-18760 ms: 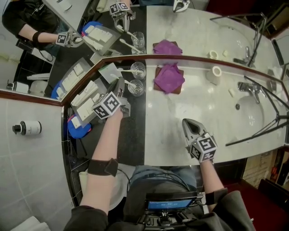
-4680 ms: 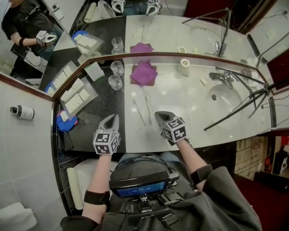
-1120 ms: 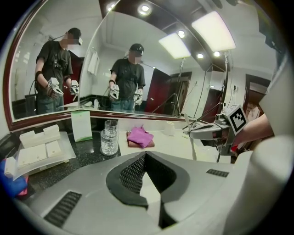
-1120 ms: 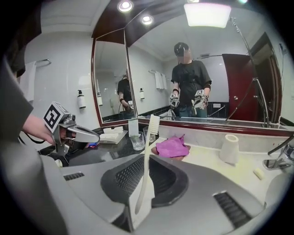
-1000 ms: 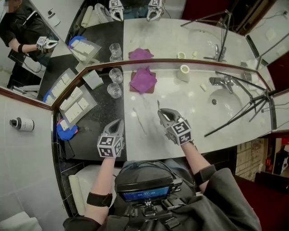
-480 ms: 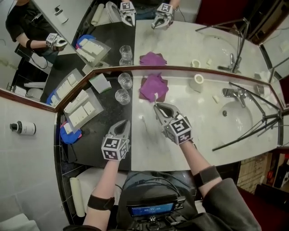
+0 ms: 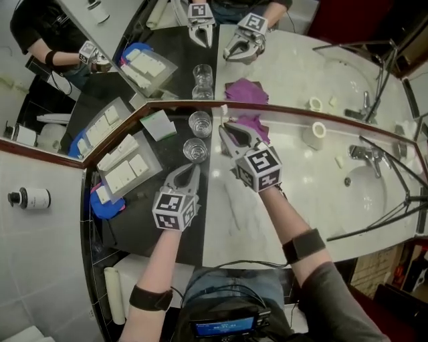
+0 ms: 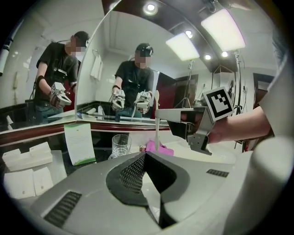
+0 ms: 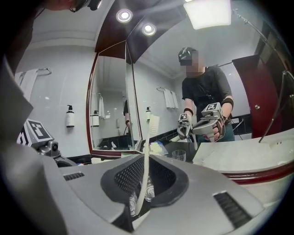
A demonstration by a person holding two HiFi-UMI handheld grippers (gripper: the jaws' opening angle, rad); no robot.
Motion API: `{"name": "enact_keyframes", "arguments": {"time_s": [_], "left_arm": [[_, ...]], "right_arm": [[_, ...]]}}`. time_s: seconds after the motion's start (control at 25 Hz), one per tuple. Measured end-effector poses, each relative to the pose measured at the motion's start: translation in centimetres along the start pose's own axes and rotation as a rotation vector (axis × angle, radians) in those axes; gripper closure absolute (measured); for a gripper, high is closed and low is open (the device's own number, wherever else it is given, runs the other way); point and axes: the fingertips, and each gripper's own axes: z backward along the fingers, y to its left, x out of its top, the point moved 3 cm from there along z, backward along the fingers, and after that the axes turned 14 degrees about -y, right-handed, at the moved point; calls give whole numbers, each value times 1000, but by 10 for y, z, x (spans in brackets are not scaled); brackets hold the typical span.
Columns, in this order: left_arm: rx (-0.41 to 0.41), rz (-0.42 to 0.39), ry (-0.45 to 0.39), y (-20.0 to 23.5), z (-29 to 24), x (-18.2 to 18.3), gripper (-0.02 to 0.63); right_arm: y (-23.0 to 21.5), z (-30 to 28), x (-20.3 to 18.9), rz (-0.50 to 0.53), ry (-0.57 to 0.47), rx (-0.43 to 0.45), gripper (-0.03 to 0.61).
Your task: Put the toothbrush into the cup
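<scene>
One toothbrush (image 9: 144, 170) pinched in my right gripper (image 7: 225, 129) | now off the counter (image 7: 301, 200), carried far-left beside the cup (image 7: 200, 123) | left gripper (image 7: 192, 169) pressed together, empty | drop-in comes next.

In front of you the counter is white marble (image 7: 237, 230) from 6 to 3 o'clock and black stone (image 7: 130, 227) at 9 o'clock. A basin (image 7: 374, 194) with a tap (image 7: 361, 152) sits at 3 o'clock. A mirror (image 7: 287, 67) with dark red trim (image 7: 301, 113) fills 12 o'clock. Pale tiled wall (image 7: 47, 267) carries a pump bottle (image 7: 25, 198) at 9 o'clock. Overhead, round spotlights (image 9: 125, 15) and a bright panel light (image 9: 206, 11) are lit.
</scene>
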Motion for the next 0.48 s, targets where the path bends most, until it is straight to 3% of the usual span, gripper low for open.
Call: {"name": "enact_keyframes", "arguments": {"time_s": [0.48], "left_arm": [[14, 43, -30, 31, -20, -1, 612]], "right_arm": [[-13, -67, -10, -23, -67, -23, 523]]}}
